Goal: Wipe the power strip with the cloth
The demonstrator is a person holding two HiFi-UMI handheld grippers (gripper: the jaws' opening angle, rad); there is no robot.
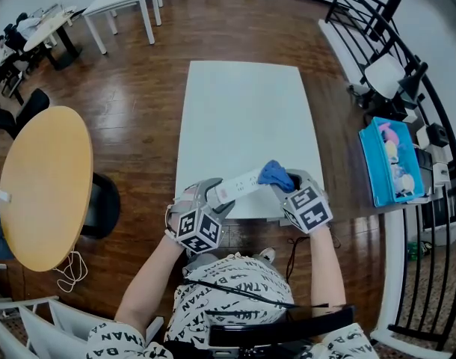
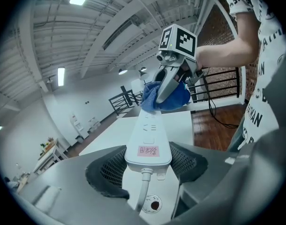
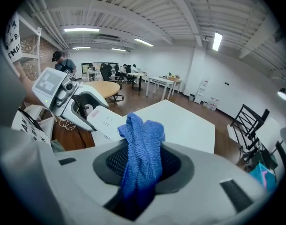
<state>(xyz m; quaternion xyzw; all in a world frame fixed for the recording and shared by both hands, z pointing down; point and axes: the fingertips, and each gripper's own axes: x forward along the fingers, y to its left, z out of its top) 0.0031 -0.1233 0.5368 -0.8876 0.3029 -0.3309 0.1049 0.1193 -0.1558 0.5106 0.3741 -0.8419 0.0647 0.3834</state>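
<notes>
Power strip (image 1: 239, 184), white and long, hangs in the air just over the middle of the near edge of the white worktop (image 1: 243, 103), spanning the gap between your two grippers. Your left gripper (image 2: 147, 165) has it by the cord end: the fingers (image 2: 108, 172) stand wide apart, with their dark pads pressed on the strip's two long sides. Your right gripper (image 3: 143, 165) has its fingers (image 3: 173, 165) closed on a bunched blue cloth (image 3: 140, 146), and that cloth touches the far end of the strip's top face.

It looks like a stiff, light bar of smooth plastic, so it should not bend under the wipe, but it may slide between the pads if you push hard along its length. The grip across the narrow sides at the cord end seems the best one, since it leaves the whole top face free. The cloth is soft and will fold over edges.

The top face shows socket slots in a row and a small pink label (image 2: 148, 150) with red print near the cord end. A white cord (image 2: 144, 191) leaves that end and drops down between the left fingers.
</notes>
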